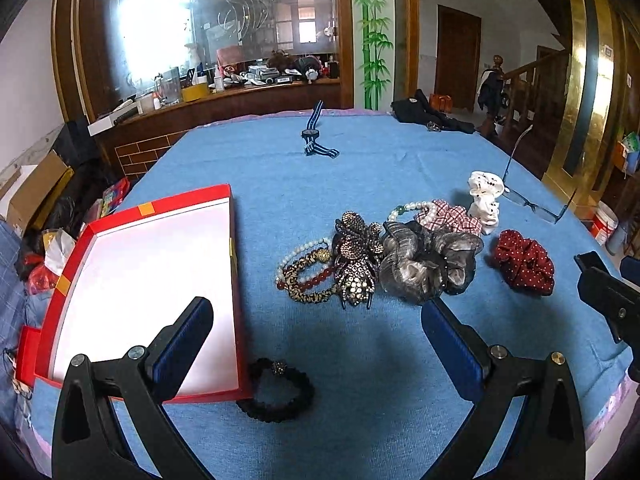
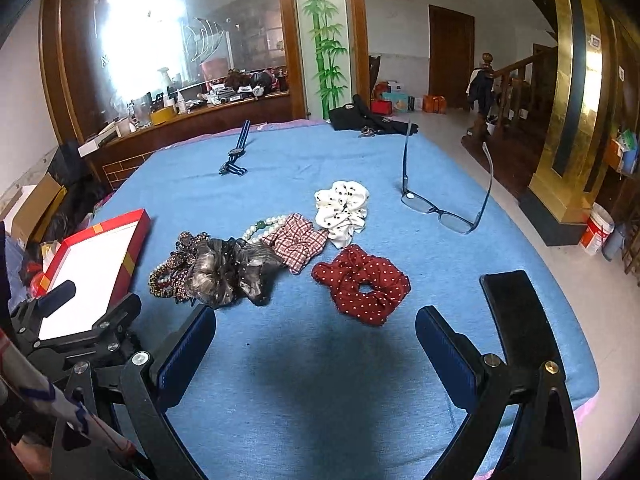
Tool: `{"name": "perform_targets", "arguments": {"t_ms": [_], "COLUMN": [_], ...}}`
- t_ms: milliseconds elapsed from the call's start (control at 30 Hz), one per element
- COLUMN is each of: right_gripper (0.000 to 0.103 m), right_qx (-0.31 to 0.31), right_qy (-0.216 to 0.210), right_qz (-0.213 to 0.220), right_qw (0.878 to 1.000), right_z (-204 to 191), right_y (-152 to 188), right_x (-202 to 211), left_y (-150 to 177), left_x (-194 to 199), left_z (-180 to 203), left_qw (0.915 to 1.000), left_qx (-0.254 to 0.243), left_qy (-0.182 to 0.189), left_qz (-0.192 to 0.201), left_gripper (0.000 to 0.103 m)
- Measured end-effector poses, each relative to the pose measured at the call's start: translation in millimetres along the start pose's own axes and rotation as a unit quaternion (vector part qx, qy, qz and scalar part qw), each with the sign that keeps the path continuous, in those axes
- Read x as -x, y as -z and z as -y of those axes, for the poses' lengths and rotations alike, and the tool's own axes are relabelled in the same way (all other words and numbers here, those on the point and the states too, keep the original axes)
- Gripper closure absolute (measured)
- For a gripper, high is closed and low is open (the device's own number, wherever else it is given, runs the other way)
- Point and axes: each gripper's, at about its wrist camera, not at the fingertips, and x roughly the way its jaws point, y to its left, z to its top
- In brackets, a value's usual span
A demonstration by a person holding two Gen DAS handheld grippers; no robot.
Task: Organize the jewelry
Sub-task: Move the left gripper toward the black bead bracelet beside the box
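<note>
In the left wrist view, the left tongs (image 1: 316,332) are hanging wide apart over the blue counter (image 1: 360,420), gripping nothing. A red box (image 1: 52,304) with a white inside is lying at the left of the frame, and a black beaded bracelet (image 1: 280,392) is sitting just beside its lower right corner. At mid-frame a pile of bracelets (image 1: 306,276) is touching a rhinestone hair clip (image 1: 357,264), which is leaning against a grey scrunchie (image 1: 428,266). A plaid scrunchie (image 1: 454,216), a pearl strand (image 1: 412,206) and a white dotted scrunchie (image 1: 486,200) are lying above it, a red dotted scrunchie (image 1: 524,262) to the right. Glasses (image 1: 532,204) are resting at right, a striped watch (image 1: 314,134) at upper centre.

In the right wrist view, the right tongs (image 2: 316,344) are likewise spread wide and holding nothing. The red dotted scrunchie (image 2: 362,284) is lying just above them, with the grey scrunchie (image 2: 228,270) to its left and the glasses (image 2: 440,212) at upper right. The left tongs (image 2: 60,294) are showing at the left edge, over the red box (image 2: 136,224).
</note>
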Motion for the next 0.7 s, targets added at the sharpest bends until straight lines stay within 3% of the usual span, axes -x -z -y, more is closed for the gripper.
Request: {"name": "perform_targets", "arguments": {"t_ms": [700], "right_gripper": [0.001], "right_qx": [0.009], "right_qy": [-0.01], "right_qz": [-0.024], "right_qw": [1.0], "right_z": [-12.5], "right_y": [-1.2], "right_x": [-16.8], "left_y": [3.0], "left_x": [-15.4], "left_z": [-4.5], "left_qw": [0.9998], "left_qx": [-0.003], "left_qy": [-0.002], "left_qz": [-0.018], "left_gripper": [0.0]}}
